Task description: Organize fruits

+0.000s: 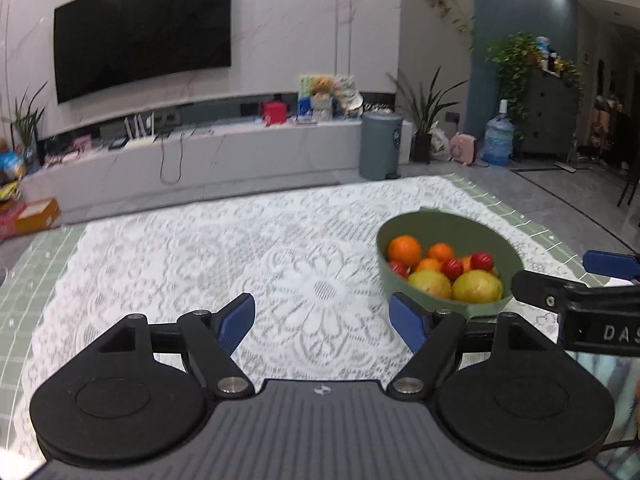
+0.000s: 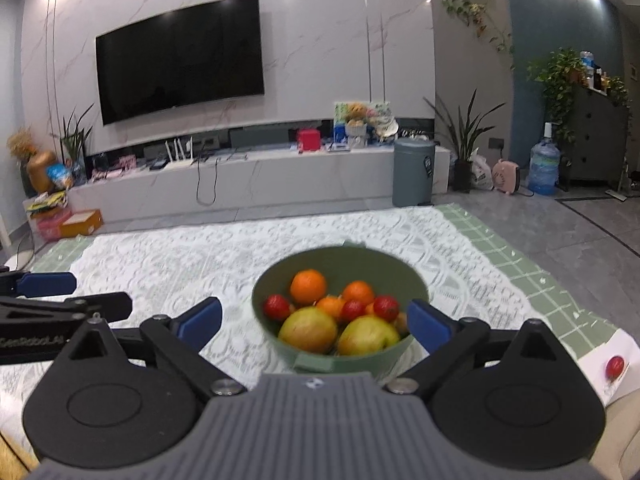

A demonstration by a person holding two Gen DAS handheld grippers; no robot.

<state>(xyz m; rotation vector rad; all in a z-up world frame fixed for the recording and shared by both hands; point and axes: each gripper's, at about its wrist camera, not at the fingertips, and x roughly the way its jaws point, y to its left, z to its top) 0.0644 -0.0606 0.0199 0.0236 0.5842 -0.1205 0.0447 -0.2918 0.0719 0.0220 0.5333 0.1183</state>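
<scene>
A green bowl [image 2: 396, 276] stands on the lace tablecloth and holds oranges [image 2: 308, 287], small red fruits [image 2: 276, 307] and two yellow-green apples [image 2: 307, 330]. The bowl also shows in the left wrist view [image 1: 416, 232], at the right. My right gripper [image 2: 314, 322] is open and empty, its blue fingers on either side of the bowl's near rim. My left gripper [image 1: 322, 318] is open and empty over the cloth, left of the bowl. One small red fruit [image 2: 615, 367] lies on a white sheet at the table's right edge.
The lace tablecloth [image 1: 192, 256] covers a green checked mat on the table. Beyond the table's far edge are a TV wall, a low white console, a grey bin [image 2: 413, 172] and plants. The right gripper's fingers show at the right edge of the left wrist view [image 1: 576, 284].
</scene>
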